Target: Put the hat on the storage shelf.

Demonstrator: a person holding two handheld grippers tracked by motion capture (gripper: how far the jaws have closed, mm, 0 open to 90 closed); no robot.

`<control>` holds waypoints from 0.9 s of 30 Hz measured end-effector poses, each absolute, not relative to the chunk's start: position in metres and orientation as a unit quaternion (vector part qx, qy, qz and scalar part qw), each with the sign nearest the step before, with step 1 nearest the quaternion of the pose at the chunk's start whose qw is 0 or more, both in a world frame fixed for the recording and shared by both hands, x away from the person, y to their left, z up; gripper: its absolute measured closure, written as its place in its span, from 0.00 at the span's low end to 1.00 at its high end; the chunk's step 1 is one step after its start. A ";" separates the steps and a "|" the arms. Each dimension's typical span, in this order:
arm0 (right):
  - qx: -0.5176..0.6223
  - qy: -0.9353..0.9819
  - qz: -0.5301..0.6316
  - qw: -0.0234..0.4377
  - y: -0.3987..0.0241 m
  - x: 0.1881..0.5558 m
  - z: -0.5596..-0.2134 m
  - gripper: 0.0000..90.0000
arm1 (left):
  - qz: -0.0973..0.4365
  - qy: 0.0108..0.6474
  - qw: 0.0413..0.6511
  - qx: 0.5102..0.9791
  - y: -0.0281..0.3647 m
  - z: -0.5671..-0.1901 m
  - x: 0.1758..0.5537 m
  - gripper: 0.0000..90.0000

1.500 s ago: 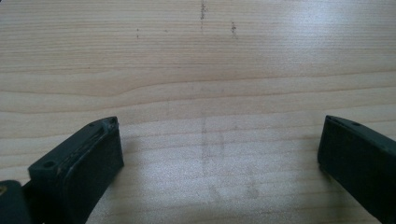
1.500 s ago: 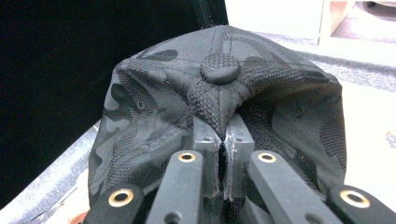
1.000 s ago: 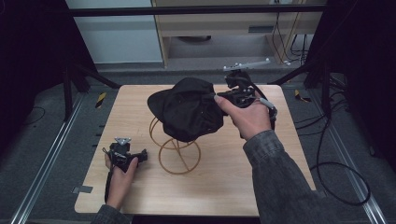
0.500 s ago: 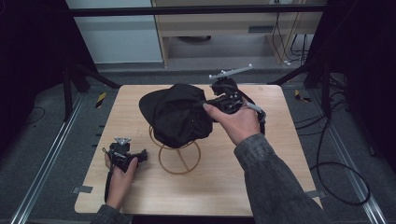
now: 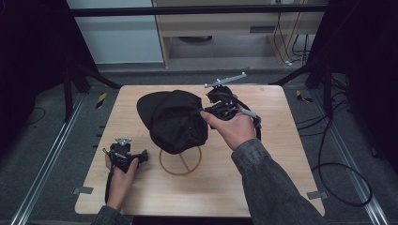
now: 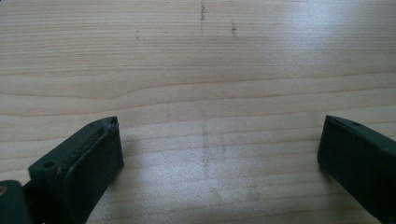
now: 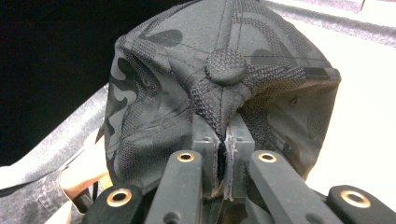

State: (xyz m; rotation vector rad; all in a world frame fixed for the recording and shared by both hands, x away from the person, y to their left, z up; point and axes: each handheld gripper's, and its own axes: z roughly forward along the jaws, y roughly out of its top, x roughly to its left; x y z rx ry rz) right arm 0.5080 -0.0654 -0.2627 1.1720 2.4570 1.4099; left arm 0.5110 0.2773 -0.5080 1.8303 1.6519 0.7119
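Near the desk's front-left corner the left hand-held gripper (image 5: 123, 154) rests on the pale wooden desk (image 5: 263, 187), jaws spread wide over bare grain, holding nothing (likely just parked). Beyond it, toward the desk's middle, the right hand-held gripper (image 5: 217, 110) pinches the crown of the black camouflage-patterned fabric cap (image 5: 176, 119), jaws closed on the cloth just below its top button, carrying it above the thin wooden ring stand (image 5: 180, 161). Behind the far edge: grey floor, cables, a cabinet.
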 end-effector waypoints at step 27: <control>0.374 0.809 0.450 0.048 -0.055 0.511 -0.278 0.93 | 0.266 0.617 0.284 0.684 0.277 -0.508 0.511 0.00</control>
